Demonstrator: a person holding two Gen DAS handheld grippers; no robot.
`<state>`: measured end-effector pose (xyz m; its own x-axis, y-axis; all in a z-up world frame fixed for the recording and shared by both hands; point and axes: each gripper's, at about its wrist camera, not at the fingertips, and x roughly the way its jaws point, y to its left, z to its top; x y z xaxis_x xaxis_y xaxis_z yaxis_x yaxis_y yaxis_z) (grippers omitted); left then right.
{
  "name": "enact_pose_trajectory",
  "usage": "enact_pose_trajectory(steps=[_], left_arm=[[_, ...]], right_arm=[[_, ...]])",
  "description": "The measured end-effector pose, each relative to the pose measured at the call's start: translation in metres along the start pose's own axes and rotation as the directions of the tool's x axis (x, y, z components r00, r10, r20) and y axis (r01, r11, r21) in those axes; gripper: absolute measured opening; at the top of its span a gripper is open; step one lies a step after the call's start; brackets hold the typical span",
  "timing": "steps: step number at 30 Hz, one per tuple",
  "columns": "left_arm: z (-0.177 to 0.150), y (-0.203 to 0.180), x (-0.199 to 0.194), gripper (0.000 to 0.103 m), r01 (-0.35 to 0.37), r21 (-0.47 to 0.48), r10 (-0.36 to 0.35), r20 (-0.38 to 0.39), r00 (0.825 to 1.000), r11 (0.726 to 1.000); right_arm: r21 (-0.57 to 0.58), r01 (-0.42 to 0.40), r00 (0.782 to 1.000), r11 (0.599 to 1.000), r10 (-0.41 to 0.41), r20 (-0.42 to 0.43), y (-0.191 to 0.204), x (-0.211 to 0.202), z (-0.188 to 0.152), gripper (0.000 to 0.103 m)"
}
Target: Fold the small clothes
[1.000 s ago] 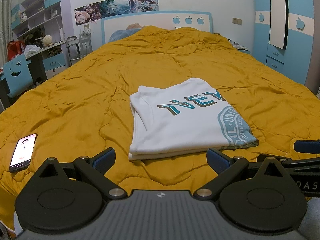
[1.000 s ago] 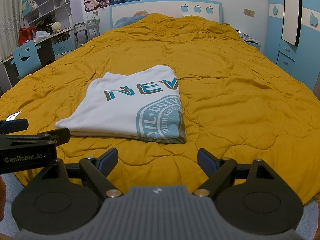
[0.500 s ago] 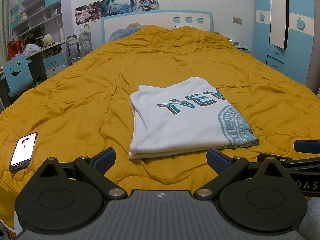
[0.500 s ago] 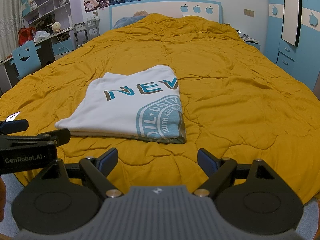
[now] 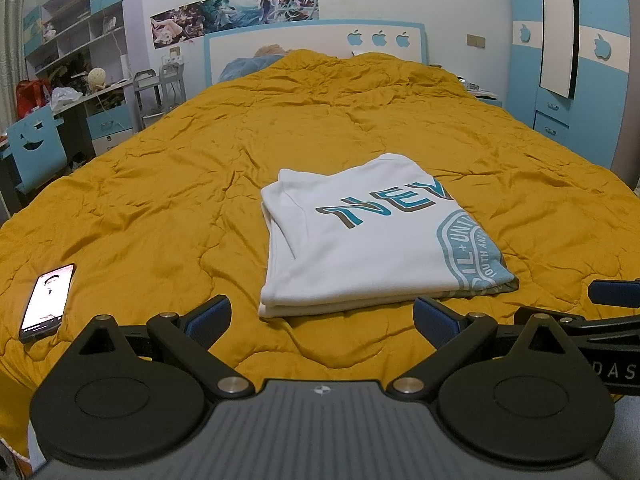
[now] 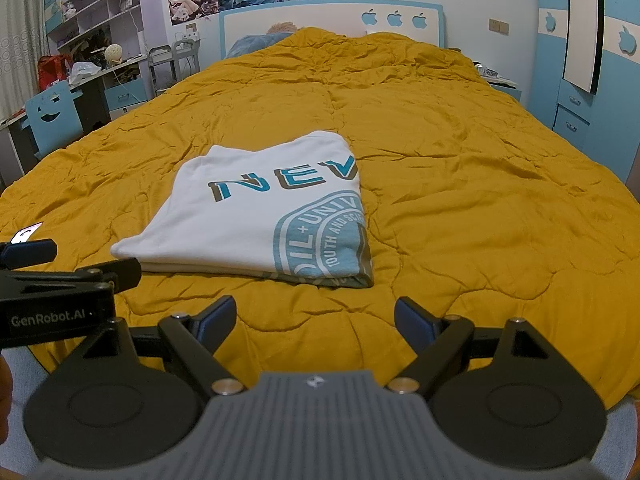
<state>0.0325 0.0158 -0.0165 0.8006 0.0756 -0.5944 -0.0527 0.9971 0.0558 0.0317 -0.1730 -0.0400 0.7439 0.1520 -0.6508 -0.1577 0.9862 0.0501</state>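
Observation:
A white T-shirt (image 5: 368,240) with teal lettering and a round teal emblem lies folded into a flat rectangle on the mustard quilt (image 5: 200,184). In the right wrist view the same T-shirt (image 6: 256,216) sits left of centre. My left gripper (image 5: 322,316) hovers open just short of the shirt's near edge, nothing between its blue pads. My right gripper (image 6: 314,318) is also open and empty, held back over the quilt (image 6: 460,200) near the shirt's near right corner. Each gripper's tip shows at the edge of the other's view.
A lit phone (image 5: 47,302) lies on the quilt at the near left. A desk with a blue chair (image 5: 36,148) and shelves stand left of the bed. A blue wardrobe (image 5: 580,60) is on the right, a headboard (image 5: 316,46) at the far end.

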Motion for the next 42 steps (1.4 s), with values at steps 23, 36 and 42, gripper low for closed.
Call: enact_pose_trajectory(steps=[23,36,42], left_arm=[[-0.0027,-0.0026,-0.0010,0.103,-0.001,-0.014,0.001,-0.009,1.000,1.000],[-0.0005,-0.0059,-0.0030,0.103,-0.011,-0.019,0.011,-0.011,1.000,1.000],[0.0011,-0.0086,-0.0041,0.103,-0.010,-0.018,0.010,-0.012,1.000,1.000]], right_arm=[[0.002,0.001,1.000,1.000,-0.001,0.000,0.0011,0.0001,-0.0004,0.082],[0.001,0.001,1.000,1.000,-0.001,-0.001,0.0015,0.0001,-0.0004,0.082],[0.001,0.002,1.000,1.000,-0.002,0.000,0.0020,0.0000,-0.0005,0.082]])
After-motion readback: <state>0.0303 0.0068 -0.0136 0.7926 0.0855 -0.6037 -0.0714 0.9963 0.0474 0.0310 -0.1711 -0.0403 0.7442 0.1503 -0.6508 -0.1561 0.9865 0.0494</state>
